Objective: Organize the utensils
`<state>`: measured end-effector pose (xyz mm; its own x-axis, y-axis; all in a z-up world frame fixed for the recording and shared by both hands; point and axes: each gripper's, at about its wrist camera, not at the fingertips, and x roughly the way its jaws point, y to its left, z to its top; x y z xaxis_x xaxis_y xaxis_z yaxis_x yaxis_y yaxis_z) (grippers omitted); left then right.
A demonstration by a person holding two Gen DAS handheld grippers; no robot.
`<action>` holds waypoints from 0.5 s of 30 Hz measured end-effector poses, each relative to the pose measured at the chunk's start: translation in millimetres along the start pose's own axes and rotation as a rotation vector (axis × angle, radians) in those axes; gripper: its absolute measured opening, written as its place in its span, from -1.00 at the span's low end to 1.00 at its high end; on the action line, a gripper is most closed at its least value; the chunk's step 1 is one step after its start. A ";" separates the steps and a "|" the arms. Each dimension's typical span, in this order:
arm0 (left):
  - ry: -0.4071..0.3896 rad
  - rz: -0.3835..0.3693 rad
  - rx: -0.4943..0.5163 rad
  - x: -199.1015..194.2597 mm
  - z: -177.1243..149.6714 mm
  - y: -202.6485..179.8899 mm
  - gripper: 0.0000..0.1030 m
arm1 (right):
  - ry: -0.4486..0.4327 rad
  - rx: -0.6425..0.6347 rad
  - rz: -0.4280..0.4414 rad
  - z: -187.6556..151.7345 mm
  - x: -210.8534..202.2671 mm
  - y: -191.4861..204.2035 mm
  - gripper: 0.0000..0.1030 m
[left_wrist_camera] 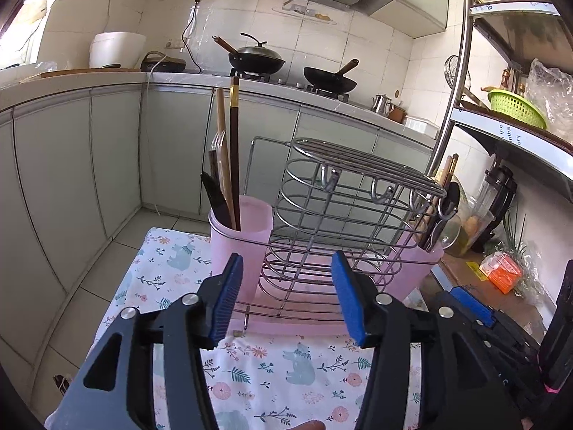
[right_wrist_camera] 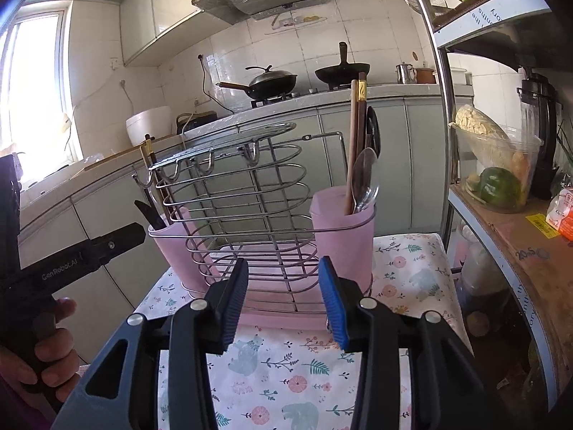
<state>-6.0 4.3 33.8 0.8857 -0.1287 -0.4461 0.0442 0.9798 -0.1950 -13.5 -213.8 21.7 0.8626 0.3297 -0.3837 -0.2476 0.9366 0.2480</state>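
A wire utensil rack (left_wrist_camera: 343,211) on a pink tray stands on the floral cloth (left_wrist_camera: 272,369). Its left pink cup (left_wrist_camera: 238,247) holds chopsticks (left_wrist_camera: 234,150), a wooden stick and a black serrated knife (left_wrist_camera: 213,197). Its right pink cup (left_wrist_camera: 417,265) holds spoons and sticks. My left gripper (left_wrist_camera: 286,297) is open and empty, just in front of the rack. In the right wrist view the rack (right_wrist_camera: 243,208) shows with the right cup (right_wrist_camera: 342,236) holding a clear spoon (right_wrist_camera: 365,179) and chopsticks (right_wrist_camera: 358,122). My right gripper (right_wrist_camera: 283,301) is open and empty before the tray.
A metal shelf (right_wrist_camera: 501,229) stands at the right with a container of food, a blender and a green basket (left_wrist_camera: 515,105). Kitchen counter with two woks (left_wrist_camera: 256,59) lies behind. The left gripper's body (right_wrist_camera: 71,254) shows at the left of the right wrist view.
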 end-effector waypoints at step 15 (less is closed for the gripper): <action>0.025 0.010 0.036 -6.8 -15.9 -18.9 0.03 | 0.064 -0.051 -0.016 -11.6 1.8 14.6 -0.21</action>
<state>-20.2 -15.8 26.6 0.8742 -0.1224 -0.4698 0.0527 0.9859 -0.1588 -20.7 -198.2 14.3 0.8371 0.3198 -0.4438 -0.2576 0.9462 0.1959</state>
